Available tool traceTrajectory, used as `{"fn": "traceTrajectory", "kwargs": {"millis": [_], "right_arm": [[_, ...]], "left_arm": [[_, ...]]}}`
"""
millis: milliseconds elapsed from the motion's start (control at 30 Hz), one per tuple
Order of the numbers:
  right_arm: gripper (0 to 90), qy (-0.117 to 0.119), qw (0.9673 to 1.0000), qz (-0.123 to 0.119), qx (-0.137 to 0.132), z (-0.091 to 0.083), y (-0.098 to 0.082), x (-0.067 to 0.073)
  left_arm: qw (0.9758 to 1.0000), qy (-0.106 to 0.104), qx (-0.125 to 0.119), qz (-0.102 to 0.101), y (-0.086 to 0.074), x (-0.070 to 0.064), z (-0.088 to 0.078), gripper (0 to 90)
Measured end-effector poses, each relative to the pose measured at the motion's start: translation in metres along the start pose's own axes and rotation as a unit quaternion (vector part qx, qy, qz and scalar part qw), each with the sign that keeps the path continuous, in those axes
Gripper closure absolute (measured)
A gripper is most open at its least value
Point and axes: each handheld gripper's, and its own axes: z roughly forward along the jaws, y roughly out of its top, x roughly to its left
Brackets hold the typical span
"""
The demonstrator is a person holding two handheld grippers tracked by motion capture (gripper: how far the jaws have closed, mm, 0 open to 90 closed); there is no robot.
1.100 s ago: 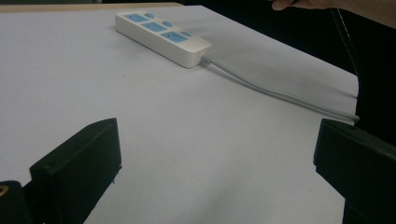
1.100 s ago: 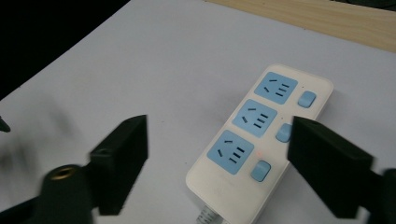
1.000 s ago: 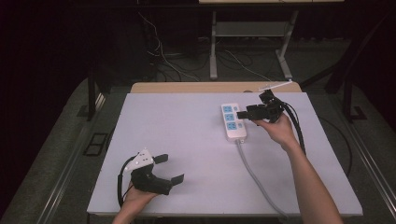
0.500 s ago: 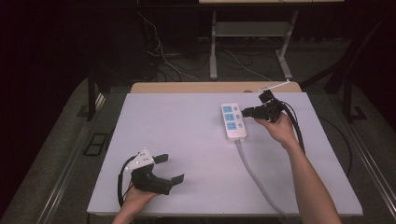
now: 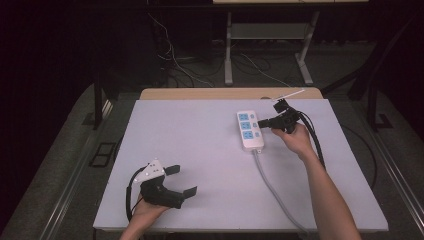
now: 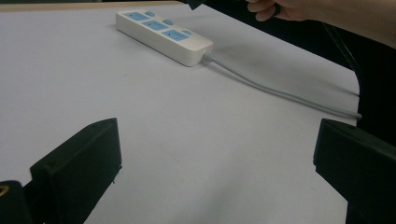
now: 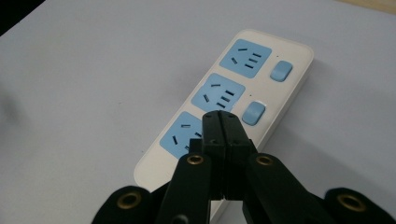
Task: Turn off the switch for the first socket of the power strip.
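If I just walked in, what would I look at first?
Probably the white power strip with three blue sockets, lying toward the far right of the pale table, its grey cord trailing to the near edge. The right gripper hovers over it with its black jaws pressed together and nothing between them. Down at the near left, the left gripper rests on the table with its jaws wide apart.

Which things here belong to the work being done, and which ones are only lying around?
Part of the work:
- power strip, white with blue sockets and switches
- right gripper, jaws just closed with nothing between them, tips over the strip's switch side

Just there:
- left gripper, jaws open, near the table's front edge
- grey cord trailing from the strip
- white table
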Motion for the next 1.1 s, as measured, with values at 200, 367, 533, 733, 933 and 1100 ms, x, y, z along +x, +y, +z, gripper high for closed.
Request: {"fn": "traceTrajectory", "kwargs": {"millis": [200,367,533,733,933,1100], "right_arm": [[89.7,0.001,0.9999,0.004,0.012,0.01,-0.002,0.0],[89.7,-0.001,0.9998,0.002,0.02,0.016,-0.003,0.0],[89.7,-0.018,0.9986,-0.007,0.049,0.025,-0.007,-0.001],[89.9,-0.016,0.9986,-0.013,0.048,0.026,-0.007,-0.001],[90.0,-0.017,0.9987,-0.015,0.045,0.027,-0.008,-0.001],[90.0,-0.01,0.9993,-0.003,0.035,0.027,-0.01,-0.003]], "left_arm": [[1.0,-0.001,-0.001,0.003,0.0,0.0,0.0,0.2],[1.0,-0.001,-0.001,0.003,0.0,0.0,0.0,0.5],[1.0,-0.001,-0.001,0.001,0.0,0.001,0.0,0.6],[1.0,-0.001,0.002,0.003,0.0,0.001,0.001,0.6],[1.0,-0.002,0.002,0.003,0.0,0.0,0.001,0.5],[1.0,0.0,0.004,0.005,-0.001,0.0,0.002,0.6]]}}
